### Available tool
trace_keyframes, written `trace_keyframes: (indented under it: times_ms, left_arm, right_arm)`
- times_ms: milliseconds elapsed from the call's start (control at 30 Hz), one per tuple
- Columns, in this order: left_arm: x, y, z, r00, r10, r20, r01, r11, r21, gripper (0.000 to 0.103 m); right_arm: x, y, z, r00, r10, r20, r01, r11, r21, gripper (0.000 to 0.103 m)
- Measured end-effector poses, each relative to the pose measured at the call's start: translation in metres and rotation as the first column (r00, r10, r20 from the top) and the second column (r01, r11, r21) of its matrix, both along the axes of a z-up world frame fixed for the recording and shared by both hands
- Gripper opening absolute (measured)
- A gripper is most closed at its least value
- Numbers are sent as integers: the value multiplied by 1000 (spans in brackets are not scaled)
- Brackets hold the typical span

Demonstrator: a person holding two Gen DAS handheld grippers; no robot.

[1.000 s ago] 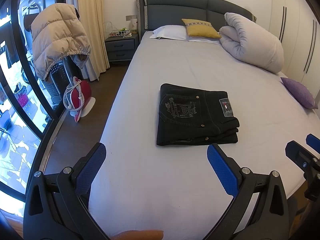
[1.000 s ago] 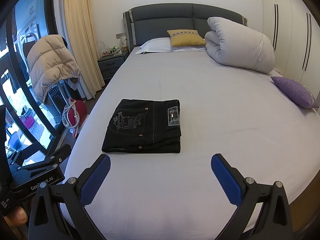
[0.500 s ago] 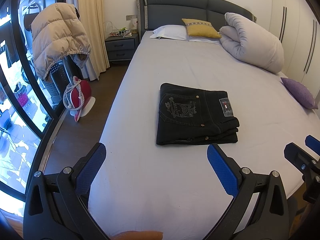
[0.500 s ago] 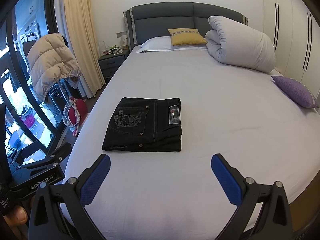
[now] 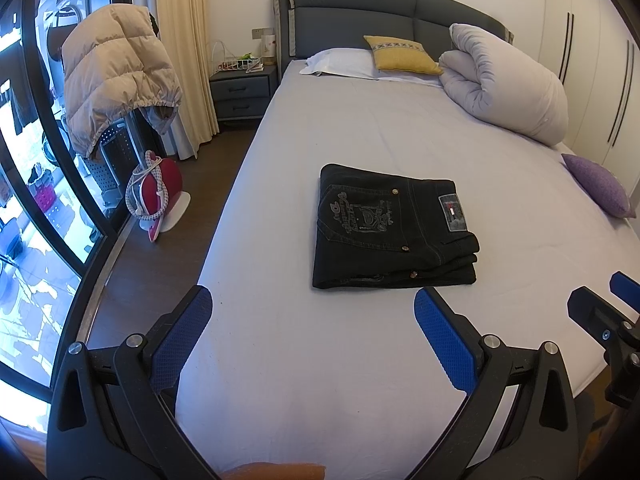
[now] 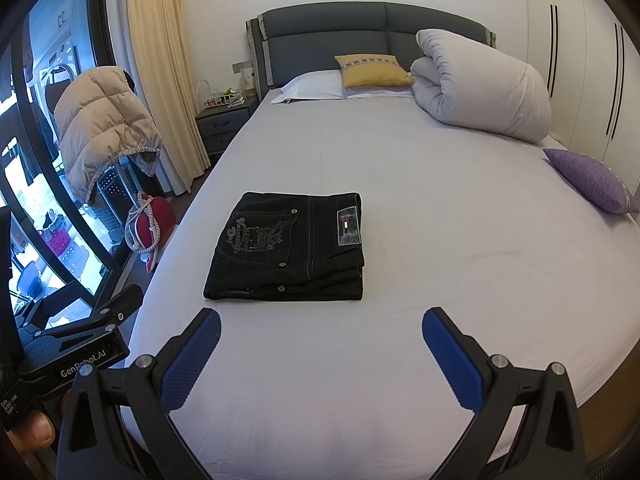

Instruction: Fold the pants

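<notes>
Holding: we keep both tools above the near edge of the bed (image 5: 360, 380), neither touching anything.
Left gripper (image 5: 312, 312): its blue fingers (image 5: 184, 332) stand wide apart with only bare sheet between them; we grip nothing.
Right gripper (image 6: 320, 332): its blue pads (image 6: 448, 356) are spread just as wide, with only sheet between them.
Pants (image 5: 392, 228): black jeans folded into a flat, compact rectangle on the sheet, left of the bed's middle and just beyond our fingertips; the embroidered back pocket and the waistband patch face up, and the stacked layers show along the near edge.
Pants from our right view (image 6: 292, 248): the same bundle sits left of centre, apart from both pads.
Far end: a white pillow (image 5: 344, 62), a yellow cushion (image 5: 400, 54) on it, and a rolled grey duvet (image 5: 508, 88) to the right.
Right edge: a purple cushion (image 6: 592, 180) lies on the sheet, well apart from the pants.
Left of bed: a beige puffer jacket (image 5: 116, 72) hangs by the window, with a red iron (image 5: 156, 192) on the floor below it and a nightstand (image 5: 244, 94) farther back.
</notes>
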State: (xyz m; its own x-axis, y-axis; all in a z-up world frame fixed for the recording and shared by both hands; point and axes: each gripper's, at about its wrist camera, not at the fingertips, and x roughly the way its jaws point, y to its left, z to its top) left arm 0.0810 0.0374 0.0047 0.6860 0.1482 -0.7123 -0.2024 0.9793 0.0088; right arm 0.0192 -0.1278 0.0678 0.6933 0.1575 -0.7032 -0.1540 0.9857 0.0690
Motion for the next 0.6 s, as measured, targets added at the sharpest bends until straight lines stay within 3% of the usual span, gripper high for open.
trace_keyframes:
  times_ms: [600]
  left_arm:
    - [1, 5, -5, 1000, 2, -7, -2, 1000, 2, 103]
  right_arm:
    - [3, -7, -9, 1000, 6, -20, -6, 1000, 2, 103]
